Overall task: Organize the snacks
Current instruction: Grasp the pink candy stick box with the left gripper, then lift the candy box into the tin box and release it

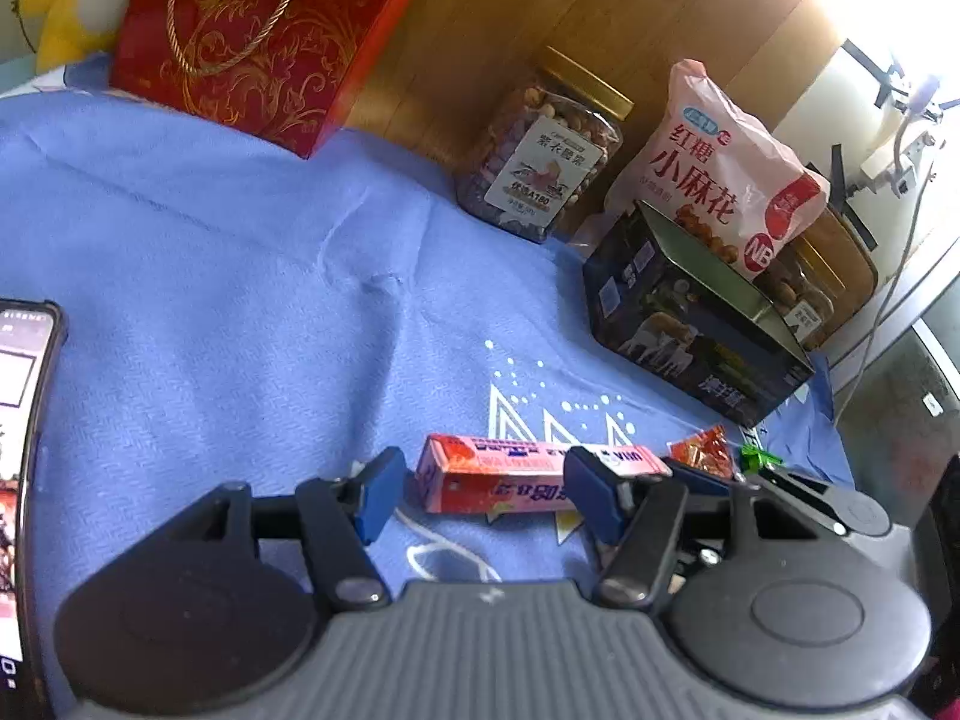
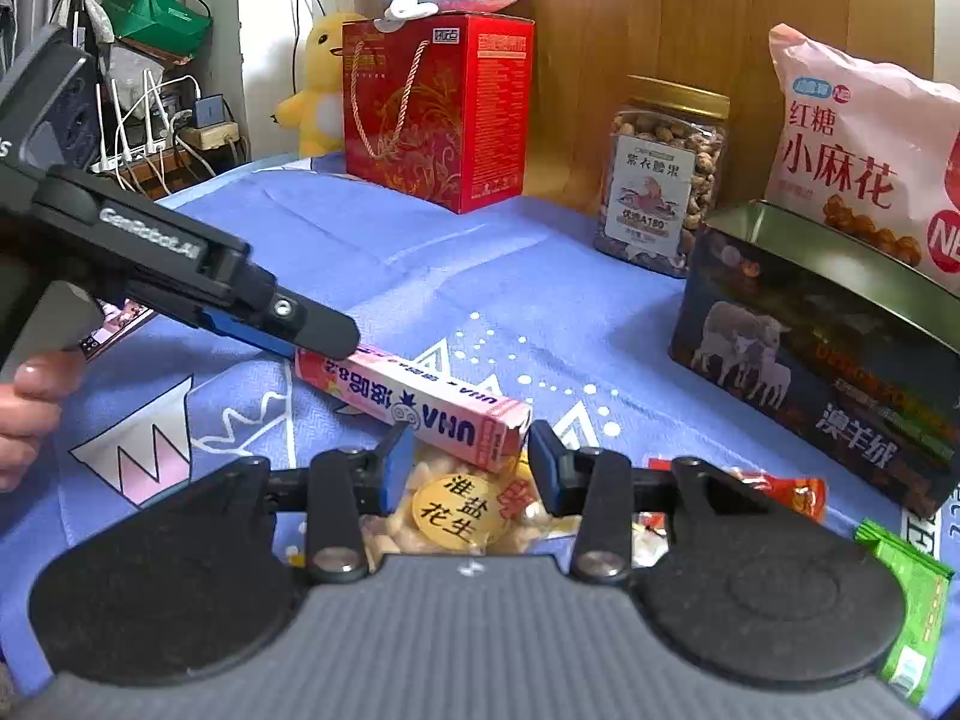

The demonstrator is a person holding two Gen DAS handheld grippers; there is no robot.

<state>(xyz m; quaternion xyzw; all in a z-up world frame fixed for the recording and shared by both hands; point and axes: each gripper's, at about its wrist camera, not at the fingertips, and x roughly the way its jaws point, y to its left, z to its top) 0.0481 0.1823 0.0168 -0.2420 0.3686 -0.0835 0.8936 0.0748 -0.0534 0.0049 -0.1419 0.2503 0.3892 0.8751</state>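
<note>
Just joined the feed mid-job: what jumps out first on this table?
The long pink snack box lies mid-cloth, with the left gripper open over it and the right gripper open at its near end. Behind, a red gift box stands back left; a nut jar and a pink snack bag back right.

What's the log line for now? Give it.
left gripper: jaws open, at pink box | right gripper: jaws open, over peanuts | nothing held

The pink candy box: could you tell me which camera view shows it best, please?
The right wrist view: the pink candy box lies nearly whole, print readable, its far end under the left gripper. The left wrist view has a finger covering part of it.
</note>
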